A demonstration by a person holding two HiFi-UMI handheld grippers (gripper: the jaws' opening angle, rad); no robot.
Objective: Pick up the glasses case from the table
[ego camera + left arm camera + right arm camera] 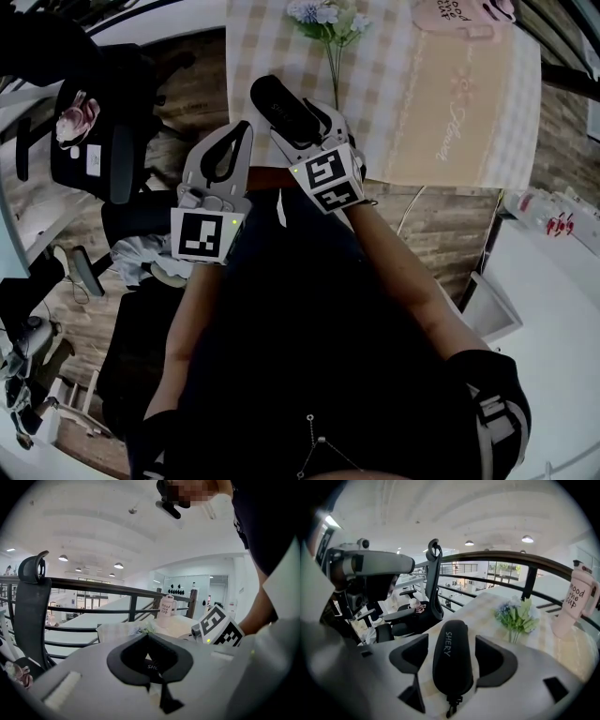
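Glasses case (450, 660) bears white lettering "SHERY".

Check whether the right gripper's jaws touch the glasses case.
Apart. Right gripper view: the right gripper's jaws stand open, gaps either side of the glasses case.

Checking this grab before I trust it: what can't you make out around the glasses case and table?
- Head view: the near end of the glasses case is covered by the right gripper.
- Right gripper view: the case's underside is hidden by its own bulk, so whether it rests on the table is unclear.
- Head view: the pink cup is cut off by the top edge.
- Left gripper view: the left gripper's own body covers most of the table.
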